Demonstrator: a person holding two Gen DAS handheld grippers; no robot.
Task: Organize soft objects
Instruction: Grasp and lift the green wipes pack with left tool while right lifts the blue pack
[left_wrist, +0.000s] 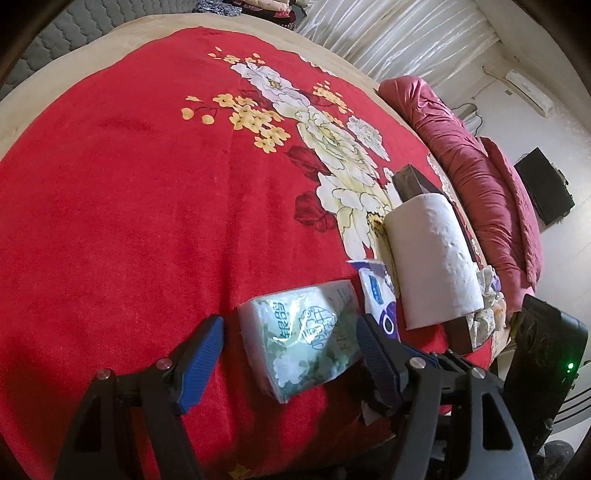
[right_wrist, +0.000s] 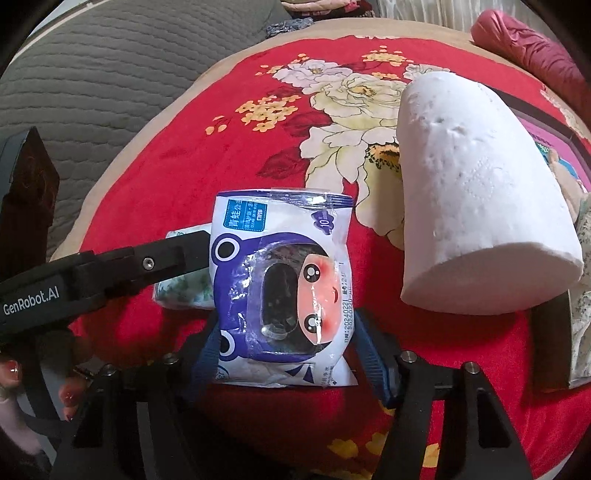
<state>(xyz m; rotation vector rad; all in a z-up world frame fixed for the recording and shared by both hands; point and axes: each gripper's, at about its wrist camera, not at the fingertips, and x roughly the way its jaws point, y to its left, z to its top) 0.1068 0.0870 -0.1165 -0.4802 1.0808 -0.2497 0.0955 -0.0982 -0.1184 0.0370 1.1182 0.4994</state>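
Observation:
A green flowered tissue pack (left_wrist: 306, 336) lies on the red flowered blanket (left_wrist: 147, 206). My left gripper (left_wrist: 291, 341) is open, its blue pads on either side of the pack with a gap at the left. A blue and white wet-wipes pouch (right_wrist: 282, 291) lies flat between the fingers of my right gripper (right_wrist: 288, 343), which touch its two sides. A white toilet paper roll (right_wrist: 476, 192) lies on its side on a dark box, to the right of the pouch. The pouch (left_wrist: 376, 295) and roll (left_wrist: 428, 258) also show in the left wrist view.
A dark box (left_wrist: 410, 181) with a flowered cloth (left_wrist: 487, 306) sits under the roll. A rolled maroon quilt (left_wrist: 469, 158) lies along the bed's far right edge. A grey quilted mattress (right_wrist: 85, 77) lies beyond the blanket. My left gripper's arm (right_wrist: 92, 273) crosses the right wrist view.

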